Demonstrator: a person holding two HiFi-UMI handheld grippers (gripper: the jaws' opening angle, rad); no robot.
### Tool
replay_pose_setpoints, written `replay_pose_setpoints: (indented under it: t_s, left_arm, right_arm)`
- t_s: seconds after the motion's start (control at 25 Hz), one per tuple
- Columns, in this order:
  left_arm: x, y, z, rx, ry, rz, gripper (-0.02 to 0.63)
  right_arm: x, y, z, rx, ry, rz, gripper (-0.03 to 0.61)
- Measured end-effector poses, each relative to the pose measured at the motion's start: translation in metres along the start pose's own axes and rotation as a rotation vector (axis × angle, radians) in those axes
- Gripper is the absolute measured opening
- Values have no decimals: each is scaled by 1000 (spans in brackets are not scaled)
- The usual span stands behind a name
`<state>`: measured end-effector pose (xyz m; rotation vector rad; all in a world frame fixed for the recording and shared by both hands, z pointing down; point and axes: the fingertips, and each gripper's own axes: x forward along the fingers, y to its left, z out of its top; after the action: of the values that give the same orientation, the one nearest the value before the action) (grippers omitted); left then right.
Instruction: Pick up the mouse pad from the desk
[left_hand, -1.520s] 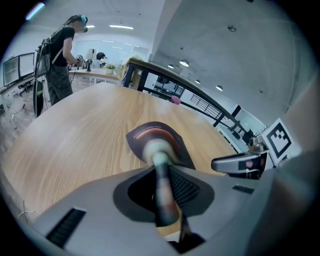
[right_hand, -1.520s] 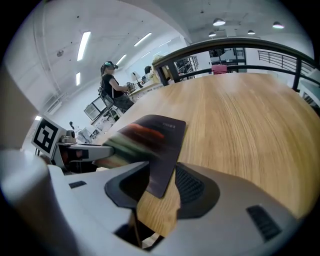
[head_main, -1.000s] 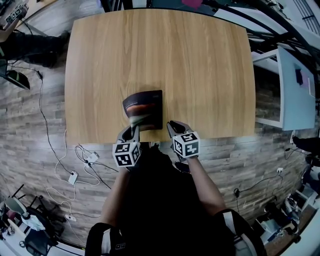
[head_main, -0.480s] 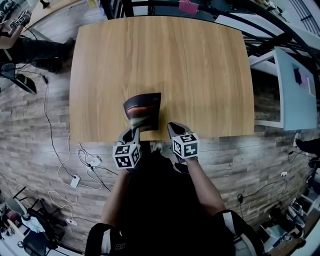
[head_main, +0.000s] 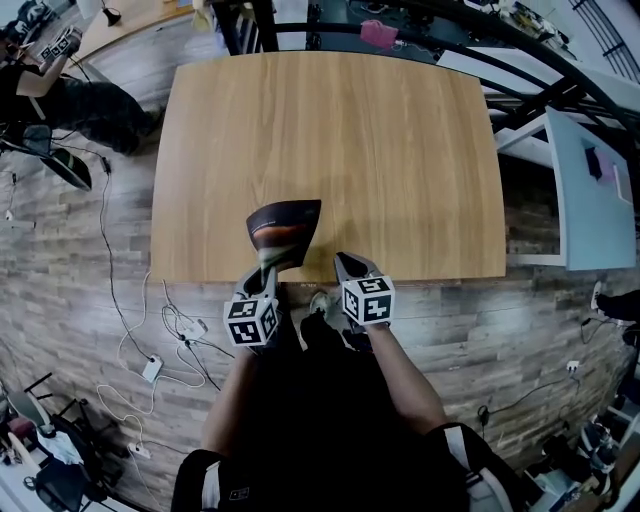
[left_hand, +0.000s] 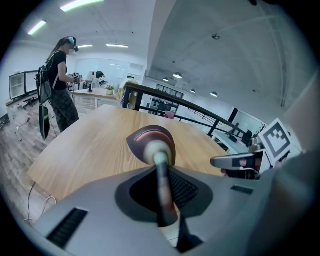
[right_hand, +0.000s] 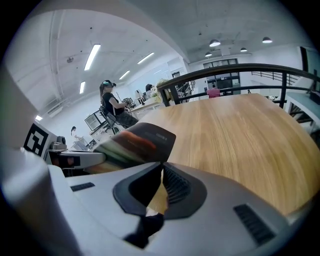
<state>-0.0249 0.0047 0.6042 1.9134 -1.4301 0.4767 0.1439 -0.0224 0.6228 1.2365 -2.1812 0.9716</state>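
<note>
The mouse pad (head_main: 285, 228) is dark with an orange-red band and hangs bent above the near edge of the wooden desk (head_main: 400, 150). My left gripper (head_main: 266, 264) is shut on the pad's near edge. In the left gripper view the pad (left_hand: 150, 142) runs edge-on between the jaws of the left gripper (left_hand: 163, 187) and curls out ahead of them. My right gripper (head_main: 346, 263) hovers just right of the pad, shut with nothing held. In the right gripper view its jaws (right_hand: 161, 175) meet, and the pad (right_hand: 145, 137) floats to their left.
Cables and a power strip (head_main: 150, 368) lie on the wood-pattern floor at the left. A white desk (head_main: 585, 190) stands at the right and a black railing (head_main: 400, 30) runs behind the wooden desk. A person (left_hand: 57, 85) stands far off at another bench.
Both grippers have risen a little. The pad has come up with the left gripper and its far end now hangs off the desk instead of lying on it.
</note>
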Motion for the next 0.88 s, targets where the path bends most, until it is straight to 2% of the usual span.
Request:
replay_pose_setpoints:
  t_s: [0.48, 0.88]
  left_arm:
    - [-27, 27, 37, 29, -46, -22, 60]
    - [-69, 68, 62, 36, -99, -51, 60]
  right_arm:
    - [1, 36, 38, -13, -80, -13, 35]
    - [-1, 97, 61, -43, -156, -32, 35]
